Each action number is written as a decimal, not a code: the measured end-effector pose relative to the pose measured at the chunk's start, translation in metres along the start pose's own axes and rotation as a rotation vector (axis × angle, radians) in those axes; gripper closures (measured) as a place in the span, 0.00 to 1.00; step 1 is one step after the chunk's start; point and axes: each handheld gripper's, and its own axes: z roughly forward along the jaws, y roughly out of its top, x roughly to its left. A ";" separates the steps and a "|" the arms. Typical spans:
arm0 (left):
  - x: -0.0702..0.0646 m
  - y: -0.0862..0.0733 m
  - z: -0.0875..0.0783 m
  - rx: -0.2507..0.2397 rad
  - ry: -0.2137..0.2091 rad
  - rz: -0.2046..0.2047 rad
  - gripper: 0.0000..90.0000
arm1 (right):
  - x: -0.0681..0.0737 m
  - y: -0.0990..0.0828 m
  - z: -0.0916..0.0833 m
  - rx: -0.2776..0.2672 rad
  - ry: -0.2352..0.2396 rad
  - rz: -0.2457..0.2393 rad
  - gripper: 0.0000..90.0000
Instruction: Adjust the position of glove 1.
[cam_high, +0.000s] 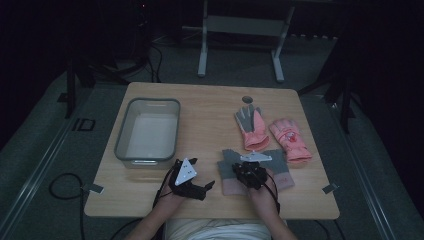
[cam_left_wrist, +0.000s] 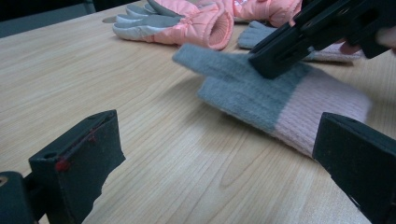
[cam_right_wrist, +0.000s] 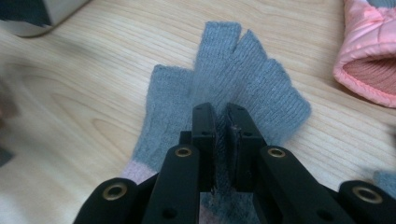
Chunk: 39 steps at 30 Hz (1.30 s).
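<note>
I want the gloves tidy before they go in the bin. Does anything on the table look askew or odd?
One thing: the grey and pink knit glove nearest the person is pinched up by the right tongs, so its fabric bunches instead of lying flat. The two pink padded gloves lie flat but splayed apart. The clear bin sits squarely.

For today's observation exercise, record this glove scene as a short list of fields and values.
Surface: wooden table
Right gripper: shut, pinching a fold of the grey and pink knit glove
Left gripper: open, holding nothing, beside that glove
Second knit glove: lying next to the first
Pink padded gloves: two, farther back
Clear plastic bin: left side of the table
</note>
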 end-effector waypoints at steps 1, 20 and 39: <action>0.000 0.000 0.000 0.000 0.000 0.002 0.01 | -0.001 0.000 0.003 0.004 0.000 0.005 0.92; 0.000 0.000 0.000 -0.001 -0.005 0.004 0.01 | -0.017 0.004 0.002 -0.050 0.027 -0.044 0.62; 0.000 0.000 0.000 0.003 0.001 -0.005 0.01 | -0.147 -0.025 -0.035 0.043 0.052 -0.235 0.66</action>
